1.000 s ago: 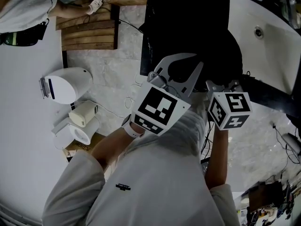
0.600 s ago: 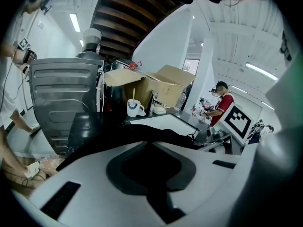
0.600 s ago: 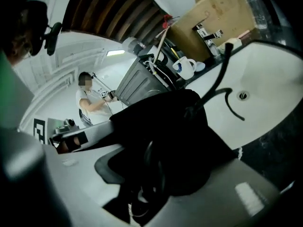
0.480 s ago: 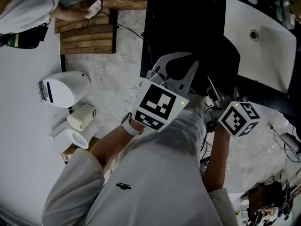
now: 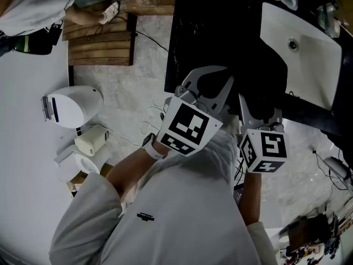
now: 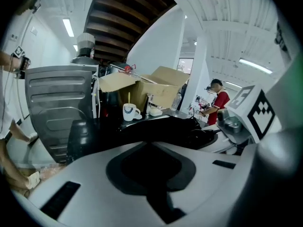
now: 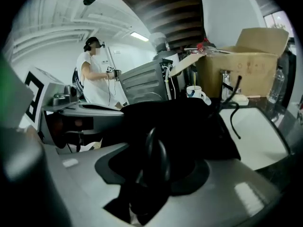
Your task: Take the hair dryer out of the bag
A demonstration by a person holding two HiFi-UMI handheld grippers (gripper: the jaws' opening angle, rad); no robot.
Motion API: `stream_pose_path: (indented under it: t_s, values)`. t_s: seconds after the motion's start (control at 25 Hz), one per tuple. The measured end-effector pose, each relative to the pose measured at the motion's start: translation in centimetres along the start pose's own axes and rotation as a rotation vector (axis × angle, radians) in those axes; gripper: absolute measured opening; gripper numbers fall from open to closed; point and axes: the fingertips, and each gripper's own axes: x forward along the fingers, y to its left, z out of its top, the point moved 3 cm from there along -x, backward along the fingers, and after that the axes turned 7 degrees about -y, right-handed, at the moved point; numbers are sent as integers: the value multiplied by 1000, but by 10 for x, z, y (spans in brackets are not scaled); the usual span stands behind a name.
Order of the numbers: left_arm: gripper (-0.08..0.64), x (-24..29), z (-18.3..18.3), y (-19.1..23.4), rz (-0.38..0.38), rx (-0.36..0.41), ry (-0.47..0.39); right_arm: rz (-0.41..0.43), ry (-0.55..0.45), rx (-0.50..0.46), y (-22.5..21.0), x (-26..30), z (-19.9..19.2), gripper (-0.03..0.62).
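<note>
The black bag (image 6: 165, 130) lies slumped on the dark counter (image 5: 220, 15), and it also fills the middle of the right gripper view as a dark heap of bag (image 7: 189, 119). My left gripper (image 5: 208, 70) rests at the bag's near side with its jaws shut (image 6: 151, 167); I cannot see whether bag fabric is pinched. My right gripper (image 5: 253, 106) is shut on a black rounded part, which looks like the hair dryer (image 7: 154, 150), held just clear of the bag's mouth. In the head view the bag is lost against the black counter.
A white sink basin (image 5: 300, 48) sits in the counter to the right. Behind the bag stand a white mug (image 6: 129, 111) and an open cardboard box (image 7: 236, 65). A grey ribbed panel (image 6: 57, 103) rises at the left. Another person (image 7: 94, 74) stands further back. Cables trail on the floor (image 5: 154, 120).
My right gripper has drawn back toward me and upward with the black part in it, its marker cube turning. The left gripper has stayed put.
</note>
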Motion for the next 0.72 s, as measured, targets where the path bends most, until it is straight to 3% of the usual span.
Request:
stream_pose_path:
  t_s: [0.12, 0.2, 0.32, 0.48, 0.72]
  values:
    - [25, -3, 3, -7, -60, -27, -17, 40, -8, 145, -3, 0, -1, 206]
    - [107, -10, 1, -6, -79, -94, -27, 52, -11, 220, -5, 0, -3, 206]
    - [158, -25, -10, 0, -63, -145, -19, 55, -10, 263, -7, 0, -6, 206]
    - [175, -42, -25, 0, -51, -189, 2, 66, -9, 293, -6, 1, -8, 204]
    - [175, -64, -45, 4, -48, -291, 17, 85, -21, 432, -10, 3, -8, 202]
